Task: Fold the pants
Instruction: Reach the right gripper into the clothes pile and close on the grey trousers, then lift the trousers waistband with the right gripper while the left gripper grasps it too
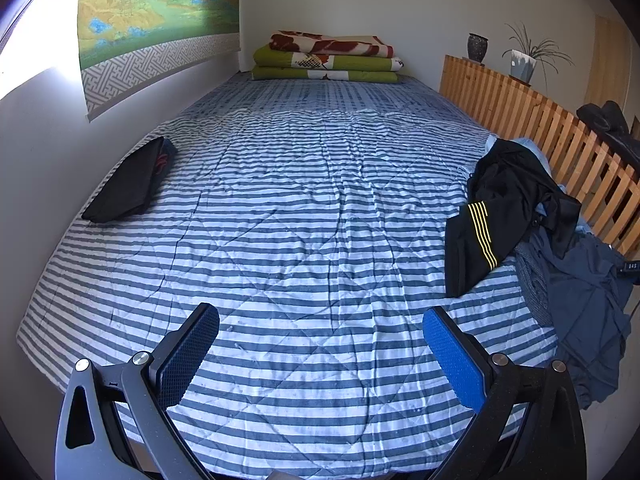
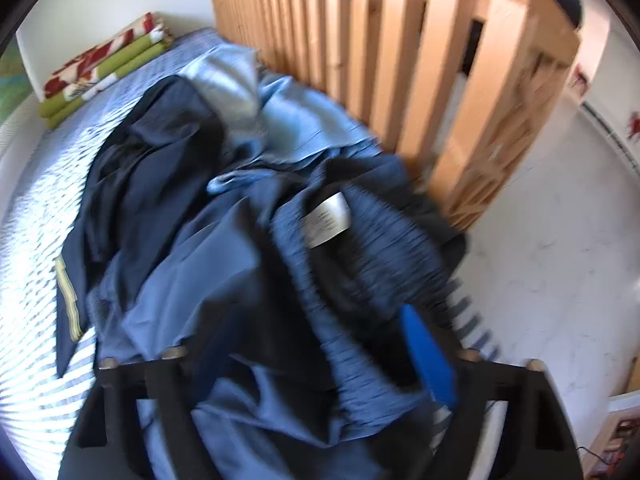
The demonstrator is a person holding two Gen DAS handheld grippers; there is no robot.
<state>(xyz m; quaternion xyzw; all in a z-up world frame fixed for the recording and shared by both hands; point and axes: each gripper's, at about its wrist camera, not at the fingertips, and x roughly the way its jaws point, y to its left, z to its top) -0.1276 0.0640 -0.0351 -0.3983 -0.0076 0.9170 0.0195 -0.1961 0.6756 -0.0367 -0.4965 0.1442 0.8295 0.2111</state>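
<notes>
Clearly, your right claw (image 2: 304, 360) sat buried in the navy pants (image 2: 224, 280) at the bed's (image 1: 304, 216) three o'clock edge; whether it gripped, I could not tell. Tangled black pants (image 1: 504, 200) might have dragged along, while your left claw (image 1: 320, 356) gaped wide, empty.

blur: whole right wrist view smeared | hidden: right gripper (image 2: 308, 344) left finger under navy pants (image 2: 320, 280), grip unclear | unreadable: white label (image 2: 326, 220) | cut off: wall hanging (image 1: 156, 8) by top edge
</notes>
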